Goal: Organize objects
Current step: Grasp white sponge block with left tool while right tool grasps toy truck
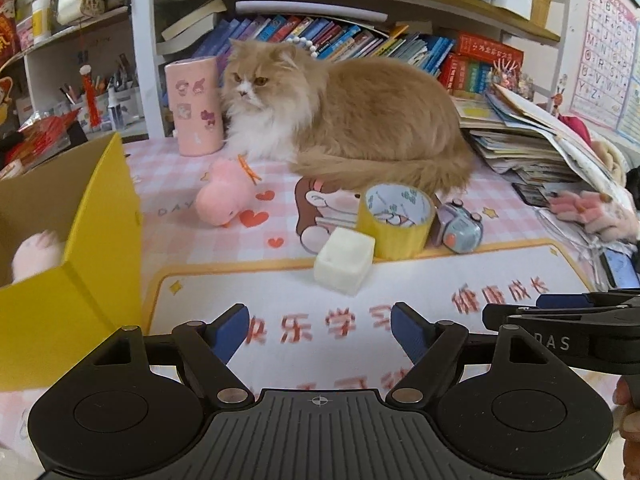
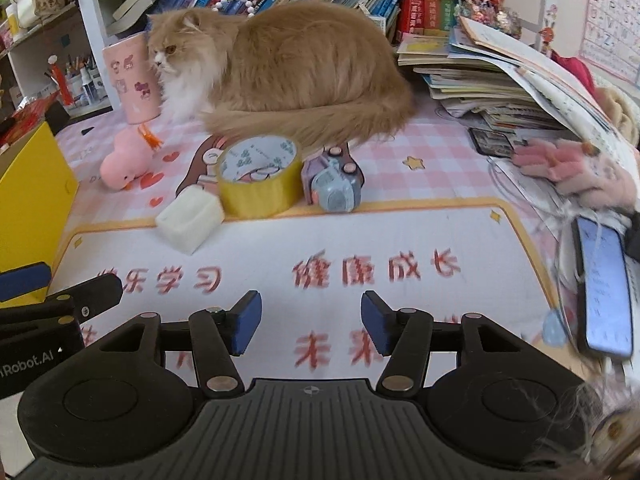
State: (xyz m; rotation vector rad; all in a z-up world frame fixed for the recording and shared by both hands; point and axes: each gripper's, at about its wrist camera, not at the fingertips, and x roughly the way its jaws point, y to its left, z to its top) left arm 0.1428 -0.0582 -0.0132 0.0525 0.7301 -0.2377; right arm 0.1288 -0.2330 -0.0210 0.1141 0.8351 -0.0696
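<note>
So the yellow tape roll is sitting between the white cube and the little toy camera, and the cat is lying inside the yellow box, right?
Not quite. The cat lies on the table mat behind the tape roll, not inside the yellow box; the left wrist view shows it. The roll does sit between the white cube and the toy camera.

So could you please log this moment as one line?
left hand-held gripper open, empty | right hand-held gripper open, empty | tape roll, white block on mat

Both wrist cameras look down across the desk mat [image 1: 360,280] (shared, side by side).
</note>
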